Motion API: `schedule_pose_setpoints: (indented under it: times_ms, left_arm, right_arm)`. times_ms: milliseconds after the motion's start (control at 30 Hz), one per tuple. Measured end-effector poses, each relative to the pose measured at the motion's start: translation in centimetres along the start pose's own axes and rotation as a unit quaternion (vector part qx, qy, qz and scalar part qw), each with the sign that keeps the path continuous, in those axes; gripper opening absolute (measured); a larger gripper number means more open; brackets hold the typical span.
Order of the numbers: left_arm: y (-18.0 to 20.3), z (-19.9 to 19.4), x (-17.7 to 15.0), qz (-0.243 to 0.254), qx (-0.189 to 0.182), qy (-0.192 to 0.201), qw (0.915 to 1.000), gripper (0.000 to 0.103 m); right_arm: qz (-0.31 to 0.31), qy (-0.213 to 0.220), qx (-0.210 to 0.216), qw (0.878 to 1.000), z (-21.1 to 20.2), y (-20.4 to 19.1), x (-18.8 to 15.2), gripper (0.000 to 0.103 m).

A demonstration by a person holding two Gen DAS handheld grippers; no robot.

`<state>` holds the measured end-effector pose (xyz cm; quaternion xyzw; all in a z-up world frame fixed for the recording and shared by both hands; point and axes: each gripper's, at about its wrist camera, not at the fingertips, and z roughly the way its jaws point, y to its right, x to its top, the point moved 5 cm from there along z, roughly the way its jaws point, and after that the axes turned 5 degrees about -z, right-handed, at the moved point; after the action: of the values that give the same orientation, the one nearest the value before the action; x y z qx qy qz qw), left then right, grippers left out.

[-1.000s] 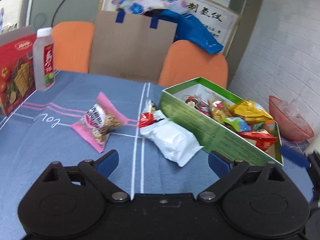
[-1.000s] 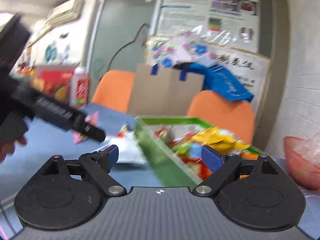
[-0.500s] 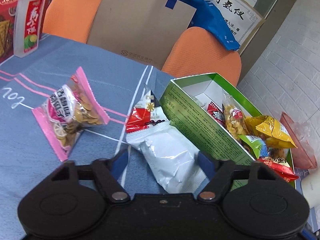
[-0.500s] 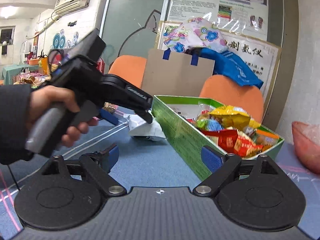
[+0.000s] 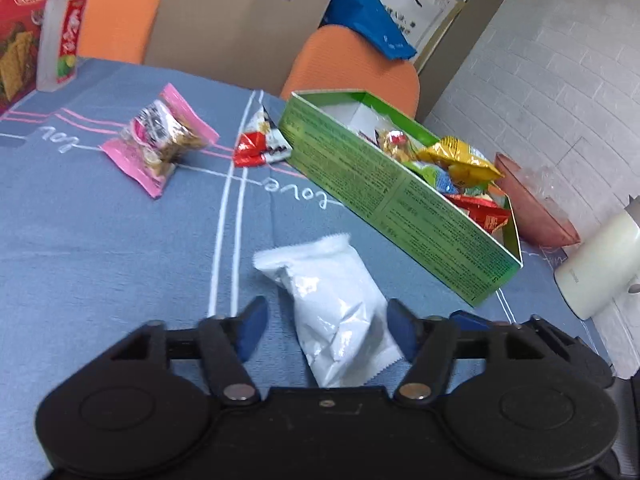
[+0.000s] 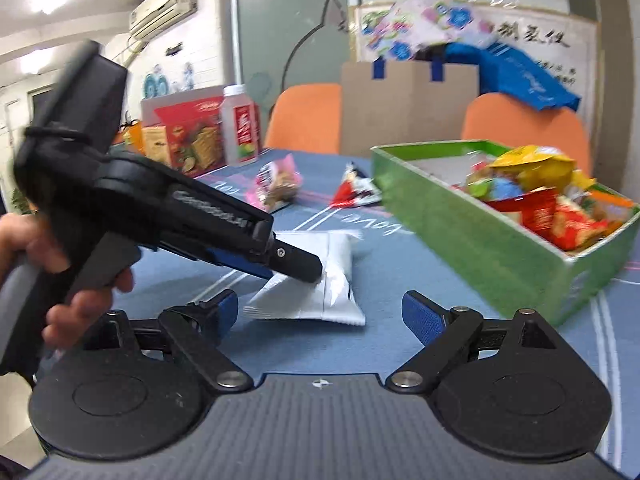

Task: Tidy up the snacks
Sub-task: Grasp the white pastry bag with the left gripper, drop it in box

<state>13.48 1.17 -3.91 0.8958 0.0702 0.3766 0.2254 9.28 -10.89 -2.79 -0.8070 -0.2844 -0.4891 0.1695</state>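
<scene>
The white foil snack packet (image 5: 332, 304) lies flat on the blue tablecloth (image 5: 100, 240), just beside the green snack box (image 5: 400, 200) but outside it. It looks light, puffy and slick, likely to crinkle and slide, so a hold across its middle seems safest. The left gripper (image 5: 326, 330) tilts down over it, jaws opening, pads either side of the packet and apparently not pressing, though blur makes contact hard to judge. The right gripper (image 6: 320, 312) hovers low nearby, spread and empty.
</scene>
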Motion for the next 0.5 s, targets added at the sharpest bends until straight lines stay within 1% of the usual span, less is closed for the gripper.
schedule_pose_setpoints:
  times_ms: [67, 167, 267, 367, 433, 500]
  left_arm:
    - [0.0, -0.5, 0.3, -0.008, -0.005, 0.006, 0.9999, 0.103]
    - [0.1, -0.2, 0.5, -0.011, -0.013, -0.005, 0.9998, 0.103]
    - [0.5, 0.6, 0.1, -0.004, -0.018, -0.017, 0.9997, 0.103]
    - [0.7, 1.0, -0.4, 0.005, -0.021, -0.028, 0.9994, 0.103]
    - [0.8, 1.1, -0.6, 0.016, -0.015, -0.030, 0.9993, 0.103]
    - [1.0, 1.3, -0.6, 0.028, -0.012, -0.034, 0.9990, 0.103]
  right_arm:
    - [-0.007, -0.008, 0.002, 1.000, 0.6, -0.4, 0.1, 0.103]
    - [-0.007, -0.020, 0.019, 1.000, 1.5, -0.7, 0.2, 0.103]
    - [-0.002, -0.033, 0.019, 0.999, 2.1, -1.0, 0.2, 0.103]
    - [-0.014, -0.024, 0.031, 0.999, 1.5, -1.4, 0.1, 0.103]
    - [-0.019, -0.022, 0.028, 0.999, 1.3, -1.2, 0.1, 0.103]
    - [-0.019, -0.028, 0.022, 0.999, 1.6, -0.9, 0.1, 0.103]
